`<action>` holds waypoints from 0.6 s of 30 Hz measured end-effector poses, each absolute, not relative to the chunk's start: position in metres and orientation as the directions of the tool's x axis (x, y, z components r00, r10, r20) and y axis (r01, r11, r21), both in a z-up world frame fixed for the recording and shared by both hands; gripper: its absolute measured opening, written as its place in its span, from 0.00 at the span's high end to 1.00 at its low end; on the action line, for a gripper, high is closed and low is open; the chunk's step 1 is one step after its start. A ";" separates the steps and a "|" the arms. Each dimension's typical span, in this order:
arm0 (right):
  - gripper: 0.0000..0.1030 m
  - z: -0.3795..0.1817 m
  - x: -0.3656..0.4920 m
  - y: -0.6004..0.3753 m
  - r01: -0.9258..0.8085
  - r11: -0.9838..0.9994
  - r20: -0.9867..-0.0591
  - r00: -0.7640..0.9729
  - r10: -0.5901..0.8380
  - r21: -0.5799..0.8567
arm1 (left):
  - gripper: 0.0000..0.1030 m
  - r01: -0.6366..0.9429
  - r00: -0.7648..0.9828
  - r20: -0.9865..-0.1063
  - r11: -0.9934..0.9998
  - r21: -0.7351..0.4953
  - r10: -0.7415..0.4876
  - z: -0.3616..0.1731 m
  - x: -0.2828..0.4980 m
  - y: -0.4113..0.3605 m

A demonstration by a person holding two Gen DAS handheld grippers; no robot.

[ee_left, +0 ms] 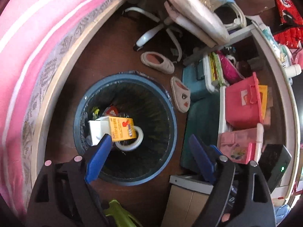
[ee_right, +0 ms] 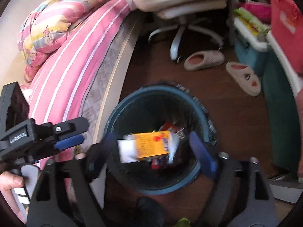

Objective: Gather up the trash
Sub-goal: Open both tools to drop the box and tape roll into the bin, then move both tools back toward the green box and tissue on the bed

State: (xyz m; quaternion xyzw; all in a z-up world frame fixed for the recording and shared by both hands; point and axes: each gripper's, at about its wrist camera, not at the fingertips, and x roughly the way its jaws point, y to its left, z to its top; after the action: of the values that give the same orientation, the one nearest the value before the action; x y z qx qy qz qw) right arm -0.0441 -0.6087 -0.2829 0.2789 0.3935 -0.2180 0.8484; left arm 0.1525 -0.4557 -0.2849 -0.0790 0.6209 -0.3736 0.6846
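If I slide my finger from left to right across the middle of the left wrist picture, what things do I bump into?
Pink striped bed cover → wooden bed edge → blue trash bin → slipper → teal box → pink bag.

Blue plastic bin with crinkly black liner, glossy printed cardboard carton, dark wood floor
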 end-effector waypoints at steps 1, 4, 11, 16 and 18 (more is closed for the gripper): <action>0.12 -0.278 -0.043 -0.605 0.590 0.759 -0.782 0.597 -0.179 0.276 | 0.20 0.407 -0.041 -0.786 0.708 -0.577 -0.617 -0.281 0.152 -0.455; 0.11 -0.251 -0.045 -0.587 0.570 0.799 -0.688 0.657 -0.307 0.189 | 0.20 0.384 0.005 -0.759 0.702 -0.599 -0.651 -0.263 0.154 -0.440; 0.11 -0.181 -0.029 -0.538 0.411 0.907 -0.545 0.783 -0.300 0.092 | 0.19 0.346 0.146 -0.662 0.665 -0.662 -0.735 -0.207 0.155 -0.393; 0.11 -0.129 -0.012 -0.495 0.289 0.952 -0.468 0.859 -0.210 0.103 | 0.17 0.325 0.275 -0.545 0.610 -0.723 -0.792 -0.158 0.162 -0.337; 0.11 -0.110 0.001 -0.475 0.229 0.966 -0.442 0.883 -0.155 0.120 | 0.17 0.324 0.334 -0.503 0.598 -0.733 -0.797 -0.136 0.166 -0.304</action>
State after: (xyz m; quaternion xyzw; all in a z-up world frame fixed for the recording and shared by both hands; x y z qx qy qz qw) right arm 0.0006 -0.4751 -0.1097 0.0847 0.2200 -0.0993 0.9667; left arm 0.1655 -0.3040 -0.1363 -0.2633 0.4490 -0.3627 0.7730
